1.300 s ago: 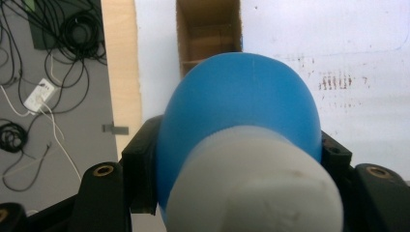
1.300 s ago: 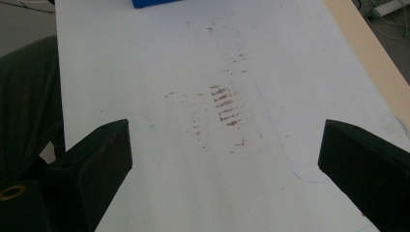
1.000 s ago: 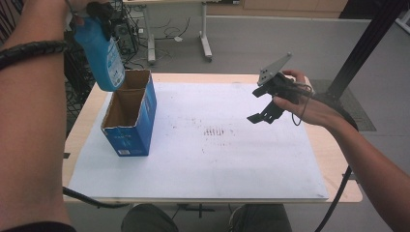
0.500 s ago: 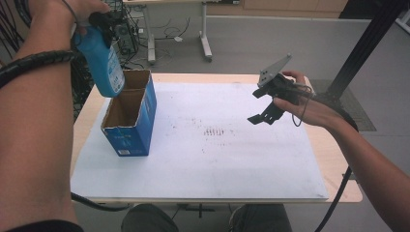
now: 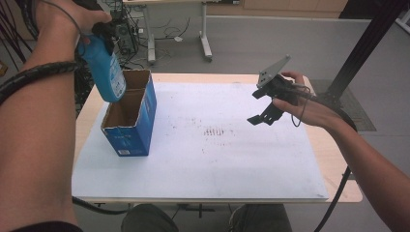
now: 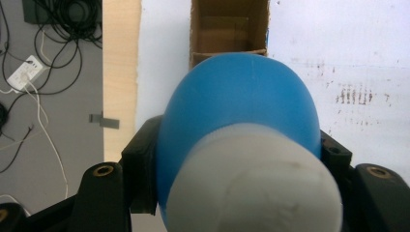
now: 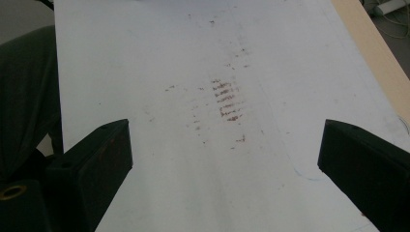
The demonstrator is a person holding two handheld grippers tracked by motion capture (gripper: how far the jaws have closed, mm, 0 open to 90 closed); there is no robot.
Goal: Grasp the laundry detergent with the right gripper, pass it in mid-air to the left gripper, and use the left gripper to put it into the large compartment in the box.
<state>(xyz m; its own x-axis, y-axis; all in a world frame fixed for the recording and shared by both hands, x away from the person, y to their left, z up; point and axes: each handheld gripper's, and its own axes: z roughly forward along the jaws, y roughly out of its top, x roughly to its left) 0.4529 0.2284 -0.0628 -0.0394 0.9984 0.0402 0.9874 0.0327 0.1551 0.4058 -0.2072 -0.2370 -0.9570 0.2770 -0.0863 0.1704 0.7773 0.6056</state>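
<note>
Higher now, the left gripper (image 5: 99,34) clamps the blue bottle (image 5: 107,67) above the cardboard box (image 5: 130,123) at the table's (image 5: 338,193) left edge; the right gripper (image 5: 263,113) hovers wide apart. A slip could knock the box over.

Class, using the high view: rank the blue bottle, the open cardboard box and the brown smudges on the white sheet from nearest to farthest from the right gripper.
1. Brown smudges: mid-sheet, just left of the right gripper.
2. Open cardboard box: far left on the sheet.
3. Blue bottle: held above the box's far left corner, slightly beyond it.
</note>
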